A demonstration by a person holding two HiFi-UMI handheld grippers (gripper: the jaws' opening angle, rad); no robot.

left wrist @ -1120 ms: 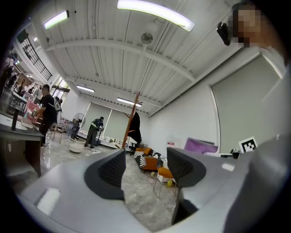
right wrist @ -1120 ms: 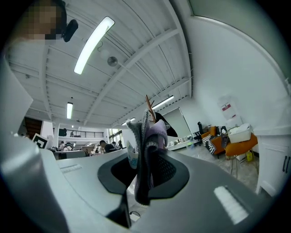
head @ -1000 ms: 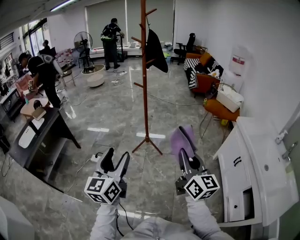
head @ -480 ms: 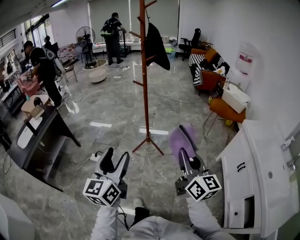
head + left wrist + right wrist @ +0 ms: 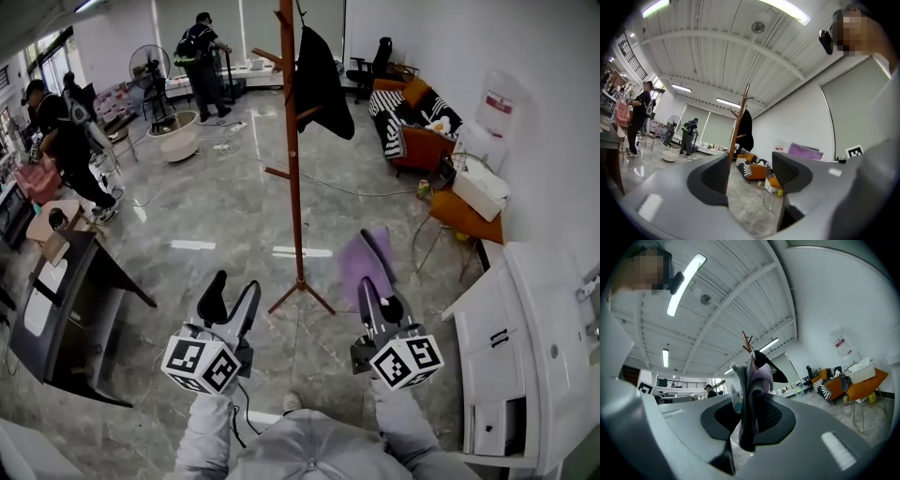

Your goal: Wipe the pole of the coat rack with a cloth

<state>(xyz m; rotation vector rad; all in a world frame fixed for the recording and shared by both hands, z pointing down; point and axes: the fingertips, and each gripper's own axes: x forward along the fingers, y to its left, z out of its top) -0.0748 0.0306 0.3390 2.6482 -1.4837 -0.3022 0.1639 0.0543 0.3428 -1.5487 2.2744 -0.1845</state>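
While the person stands on a glossy grey marble-look floor (image 5: 216, 220), the right gripper (image 5: 375, 281) has its jaws closed on a purple cloth (image 5: 356, 267). The cloth sticks up past the jaw tips. In the head view it sits to the right of the coat rack's foot and is not touching the pole (image 5: 293, 159). The right gripper view shows the folded cloth pinched between the two pads, with a grey-white layer beside the purple.

The left gripper (image 5: 232, 292) is empty with its jaws apart. The left gripper view shows only the room between them, and the pole lines up behind the left jaw.

The coat rack is reddish-brown wood. It stands upright in the middle of the floor on splayed legs (image 5: 301, 292), with a dark garment (image 5: 322, 84) hanging from an upper peg.

- **Right side:** white cabinet (image 5: 511, 319), orange chair (image 5: 466, 217), water dispenser (image 5: 492, 117).
- **Further back:** orange sofa (image 5: 412, 141) with a black-and-white striped throw, and a black office chair (image 5: 375, 70).
- **Left side:** dark desk (image 5: 66, 300), standing fan (image 5: 150, 70), round white tub (image 5: 178, 136).
- **People:** one at the far end (image 5: 202, 47) and one at the left edge (image 5: 56, 131).
- **Floor:** cables trail across it.
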